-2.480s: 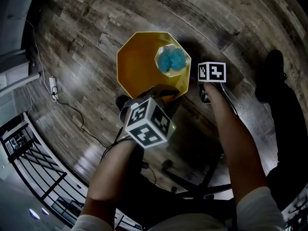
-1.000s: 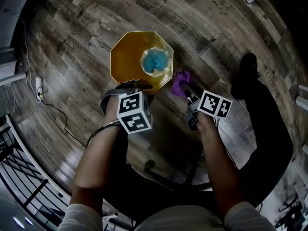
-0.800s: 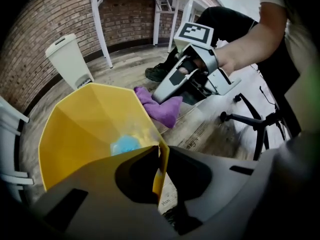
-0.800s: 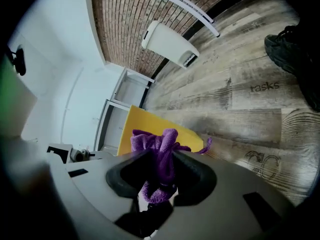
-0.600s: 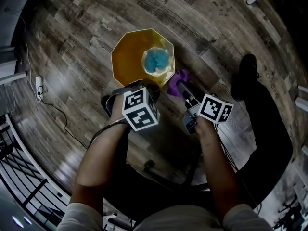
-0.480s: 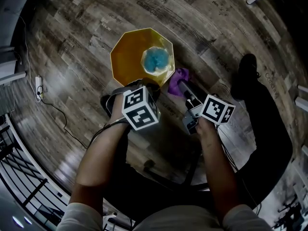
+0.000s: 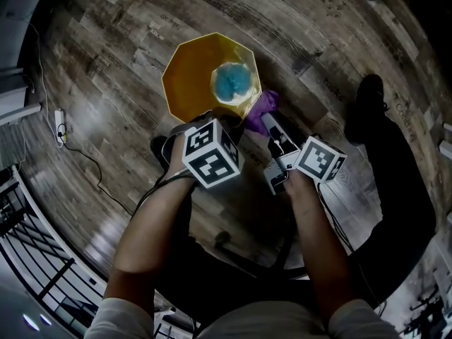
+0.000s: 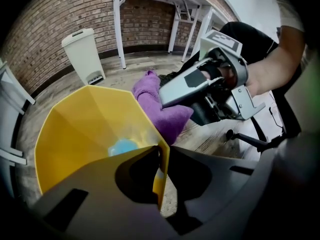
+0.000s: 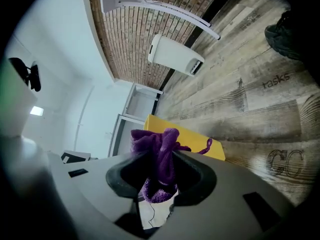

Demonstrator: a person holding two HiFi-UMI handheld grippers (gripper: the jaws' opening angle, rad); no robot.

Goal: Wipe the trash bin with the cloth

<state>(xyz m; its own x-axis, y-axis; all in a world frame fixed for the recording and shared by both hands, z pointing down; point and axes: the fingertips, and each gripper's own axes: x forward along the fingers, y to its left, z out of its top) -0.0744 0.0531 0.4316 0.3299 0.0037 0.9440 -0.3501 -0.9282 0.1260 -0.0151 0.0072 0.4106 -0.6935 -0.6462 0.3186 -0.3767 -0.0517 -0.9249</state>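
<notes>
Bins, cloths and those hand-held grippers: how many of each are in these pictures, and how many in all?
Bins: 2 (yellow bin, white bin)
Cloths: 1 (purple cloth, clamped in the right gripper)
Grippers: 2 (left gripper, jaws just closed on the yellow bin's rim; right gripper)
Total: 5

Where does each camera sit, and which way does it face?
Head view: on the person's head, looking steeply down at the yellow trash bin; both forearms, left gripper, right gripper show.
Left gripper view: on the left gripper, whose jaws have just closed on the bin's rim; right gripper and forearm beyond.
Right gripper view: on the right gripper, along jaws clamping the purple cloth, toward the bin.
All three share bin and cloth.
</notes>
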